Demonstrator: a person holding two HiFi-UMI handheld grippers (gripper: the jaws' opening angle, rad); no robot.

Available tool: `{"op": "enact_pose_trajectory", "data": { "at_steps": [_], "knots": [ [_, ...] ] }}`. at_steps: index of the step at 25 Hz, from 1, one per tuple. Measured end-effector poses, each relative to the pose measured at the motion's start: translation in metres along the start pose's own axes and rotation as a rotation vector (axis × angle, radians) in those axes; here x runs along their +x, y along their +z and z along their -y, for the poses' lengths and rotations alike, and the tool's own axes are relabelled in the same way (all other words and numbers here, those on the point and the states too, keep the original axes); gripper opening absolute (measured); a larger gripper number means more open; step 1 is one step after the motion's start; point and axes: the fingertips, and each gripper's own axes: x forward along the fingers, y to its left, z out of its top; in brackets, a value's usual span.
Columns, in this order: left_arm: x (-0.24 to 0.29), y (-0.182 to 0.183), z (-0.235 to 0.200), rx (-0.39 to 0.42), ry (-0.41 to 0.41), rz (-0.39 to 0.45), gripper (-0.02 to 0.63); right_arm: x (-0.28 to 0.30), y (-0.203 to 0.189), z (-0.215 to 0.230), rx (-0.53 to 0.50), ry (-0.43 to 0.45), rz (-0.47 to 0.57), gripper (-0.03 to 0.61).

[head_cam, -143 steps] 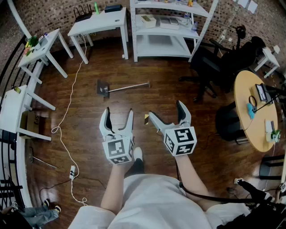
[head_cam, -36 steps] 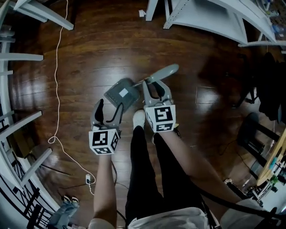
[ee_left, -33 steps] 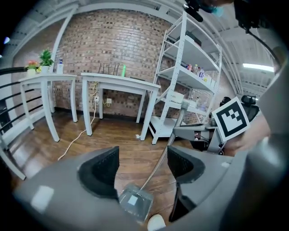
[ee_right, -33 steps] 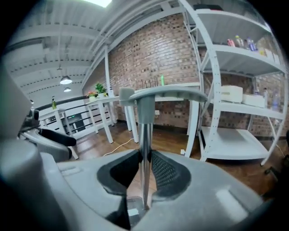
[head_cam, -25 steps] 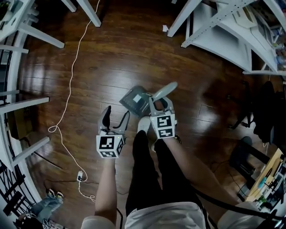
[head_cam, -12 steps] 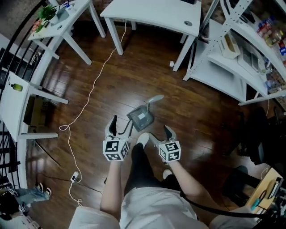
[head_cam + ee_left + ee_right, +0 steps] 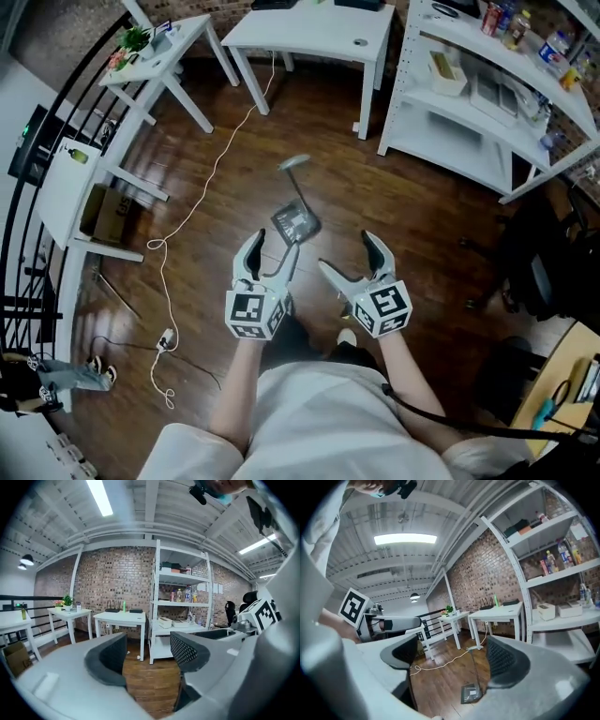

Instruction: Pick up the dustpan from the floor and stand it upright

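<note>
A dark wooden floor (image 7: 422, 216) fills most of the head view. A white shelving unit (image 7: 487, 112) runs along the upper right, a white table (image 7: 309, 28) stands at the top, and a black railing (image 7: 37, 187) curves down the left edge. A cardboard box (image 7: 108, 211) sits under the furniture by the railing. A white cable (image 7: 202, 192) snakes across the boards to a power strip (image 7: 164, 339).

The dustpan (image 7: 295, 222) stands on the floor just ahead of the person, between the table and the two grippers. Its long axis is vertical: the grey pan is down on the boards and the thin handle rises straight up to a pale grip. From above, the handle looks foreshortened and its grip is blurred.

In the right gripper view the pan's lower corner is cut off by that gripper's own body, so where it meets the floor cannot be made out. The left gripper view does not take in the dustpan. The goods on the shelves are too small to name.

The left gripper (image 7: 274, 251) is released, jaws apart, with only floor and furniture between them. The right gripper (image 7: 345, 251) is also released. Its jaws have just been opening, and nothing sits between its pads. The dustpan shows through the gap but stands well apart from both grippers.
</note>
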Motion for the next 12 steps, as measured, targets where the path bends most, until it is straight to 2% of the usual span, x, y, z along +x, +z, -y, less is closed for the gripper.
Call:
{"op": "enact_pose_trajectory", "data": {
  "at_steps": [3, 7, 9, 12],
  "knots": [
    [-0.035, 0.025, 0.007, 0.051, 0.028, 0.034, 0.304, -0.011, 0.034, -0.034, -0.053, 0.009, 0.036, 0.437],
    [-0.070, 0.049, -0.001, 0.126, 0.116, 0.097, 0.301, -0.022, 0.085, -0.058, -0.171, -0.069, 0.128, 0.436],
    [-0.085, 0.060, -0.002, 0.118, 0.151, 0.142, 0.301, -0.027, 0.100, -0.066, -0.206, -0.115, 0.165, 0.434],
    [-0.109, 0.070, -0.008, 0.127, 0.196, 0.187, 0.302, -0.028, 0.116, -0.084, -0.245, -0.135, 0.197, 0.431]
  ]
}}
